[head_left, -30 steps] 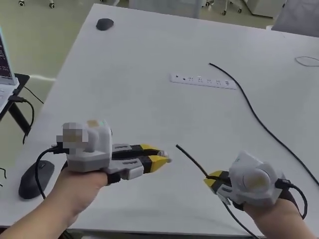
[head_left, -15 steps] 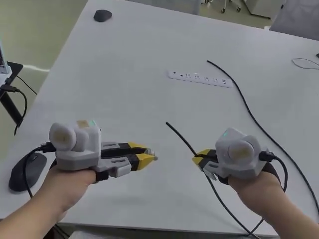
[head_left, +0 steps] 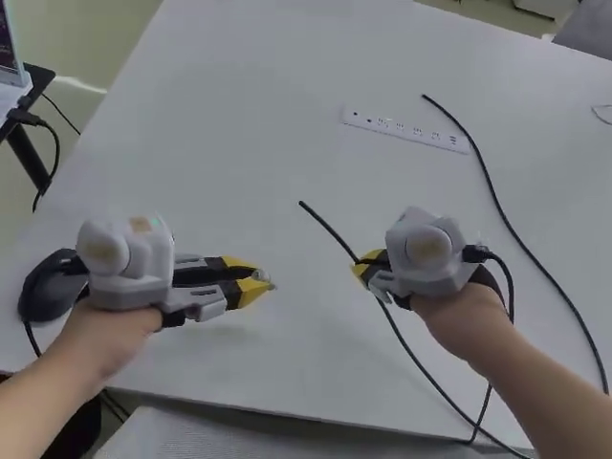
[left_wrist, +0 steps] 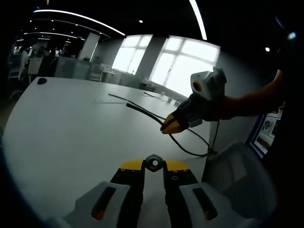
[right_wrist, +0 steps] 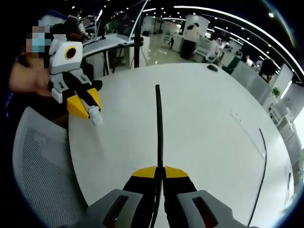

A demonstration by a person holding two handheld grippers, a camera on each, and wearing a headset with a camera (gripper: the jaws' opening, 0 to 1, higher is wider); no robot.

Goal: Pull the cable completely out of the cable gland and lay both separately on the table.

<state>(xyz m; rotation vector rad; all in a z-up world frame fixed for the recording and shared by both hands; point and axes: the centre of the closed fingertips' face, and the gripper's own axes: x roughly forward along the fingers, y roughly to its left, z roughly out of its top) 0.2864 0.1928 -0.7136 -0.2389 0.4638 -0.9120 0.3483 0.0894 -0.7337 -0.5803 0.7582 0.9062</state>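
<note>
The left gripper has its yellow-tipped jaws pinched together on the cable gland, a small round grey piece that sits right at the fingertips and pokes out a little ahead of them. The right gripper is closed on the black cable, which lies clamped in the narrow slot between its two jaws. Ahead of the right gripper's tips a straight stretch of cable runs forward to a bare free end. Behind the gripper, the rest trails back under the hand and off the near edge of the white desk. The cable's free end is well apart from the gland, so the two are separated, each in its own gripper.

The two grippers face each other with a gap of bare desk between their tips. Far ahead of the right gripper lies a white power strip, and a second long black cable curves across the desk beyond that gripper, on its right. A dark mouse sits just behind the left gripper.
</note>
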